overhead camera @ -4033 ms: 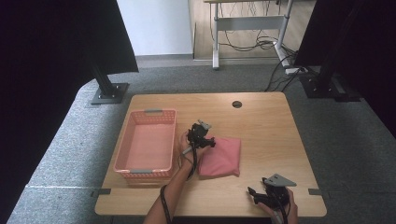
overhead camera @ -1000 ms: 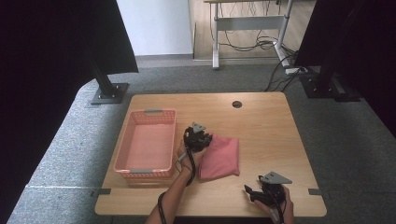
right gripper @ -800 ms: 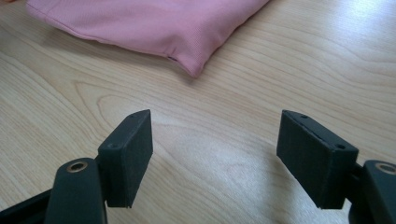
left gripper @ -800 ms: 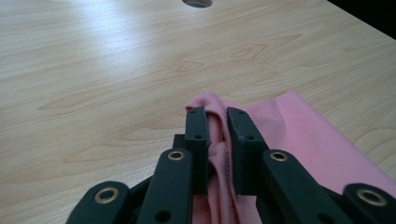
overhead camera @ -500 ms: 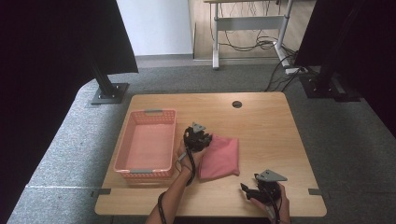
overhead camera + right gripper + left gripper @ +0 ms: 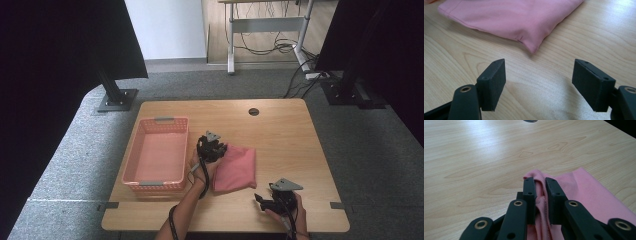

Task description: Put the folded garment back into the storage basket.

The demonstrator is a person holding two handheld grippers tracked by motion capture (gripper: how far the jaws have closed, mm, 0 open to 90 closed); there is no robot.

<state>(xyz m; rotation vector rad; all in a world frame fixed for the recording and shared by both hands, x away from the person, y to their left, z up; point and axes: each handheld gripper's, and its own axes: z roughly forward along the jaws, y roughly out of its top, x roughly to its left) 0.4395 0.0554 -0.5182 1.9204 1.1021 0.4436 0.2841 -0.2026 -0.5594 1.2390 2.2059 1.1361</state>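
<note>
A folded pink cloth (image 6: 236,169) lies flat near the middle of the wooden table (image 6: 280,130). My left gripper (image 6: 214,146) sits at the cloth's far left corner and is shut on a pinched fold of the cloth (image 6: 539,195). My right gripper (image 6: 262,198) hovers low near the table's front edge, open, with nothing between its jaws. In the right gripper view the near corner of the cloth (image 6: 529,37) lies a short way ahead of the right gripper (image 6: 539,75).
A pink plastic basket (image 6: 156,152) stands left of the cloth, close beside my left hand. A round cable hole (image 6: 254,111) marks the table's far side. Bare wood stretches along the right and back.
My right gripper has shifted a little left and forward toward the cloth's near corner. The left gripper has stayed at the cloth's far left corner.
</note>
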